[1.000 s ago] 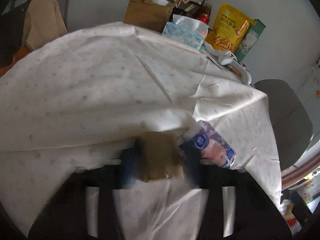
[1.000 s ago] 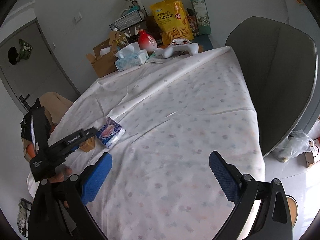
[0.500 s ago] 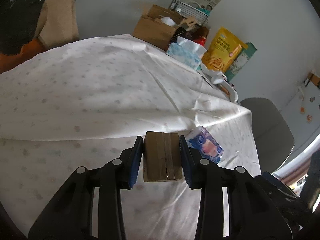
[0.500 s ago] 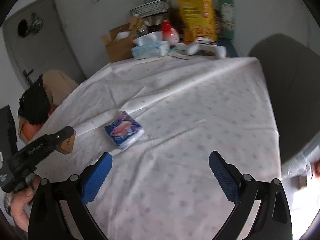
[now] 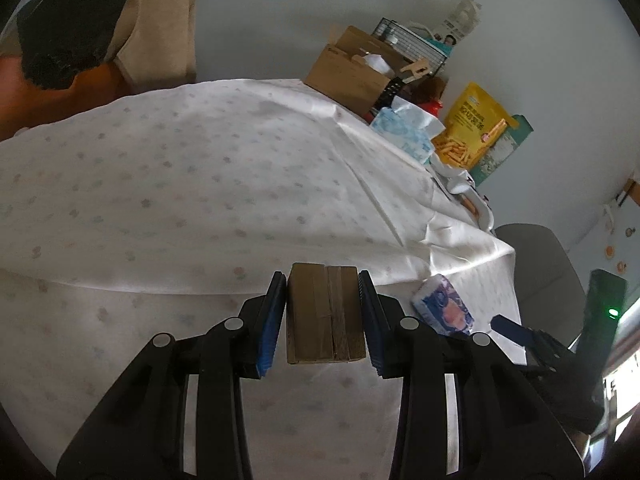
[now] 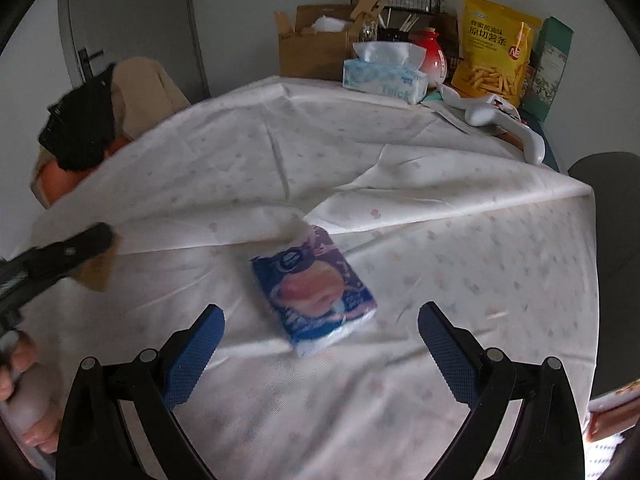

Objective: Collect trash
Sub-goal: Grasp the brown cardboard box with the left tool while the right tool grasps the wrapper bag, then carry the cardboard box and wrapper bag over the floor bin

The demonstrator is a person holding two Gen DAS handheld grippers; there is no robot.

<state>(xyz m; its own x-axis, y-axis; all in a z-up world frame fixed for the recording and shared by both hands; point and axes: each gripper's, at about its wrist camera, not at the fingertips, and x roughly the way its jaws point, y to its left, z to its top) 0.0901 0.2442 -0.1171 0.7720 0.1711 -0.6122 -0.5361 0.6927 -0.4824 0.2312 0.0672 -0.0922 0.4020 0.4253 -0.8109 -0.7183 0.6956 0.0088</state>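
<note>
My left gripper (image 5: pixel 322 312) is shut on a small brown cardboard box (image 5: pixel 325 312) with tape along its top, held just above the white patterned tablecloth (image 5: pixel 200 184). A blue tissue packet (image 5: pixel 442 306) lies on the cloth to its right. In the right wrist view the same packet (image 6: pixel 314 290) lies flat just ahead of my right gripper (image 6: pixel 320 340), which is open and empty, its blue pads either side of it. The left gripper (image 6: pixel 56 256) with the box shows at the left edge.
At the table's far end stand an open cardboard box (image 6: pixel 316 48), a tissue box (image 6: pixel 384 76), a red-and-white jar (image 6: pixel 434 60), a yellow snack bag (image 6: pixel 494 48) and a white handheld device (image 6: pixel 504 120). A grey chair (image 5: pixel 540 272) stands right; a clothes-draped chair (image 6: pixel 100 108) left.
The left gripper has closed on the cardboard box and lifted it slightly. The right gripper has moved toward the tissue packet, which now lies between its open fingers' line.
</note>
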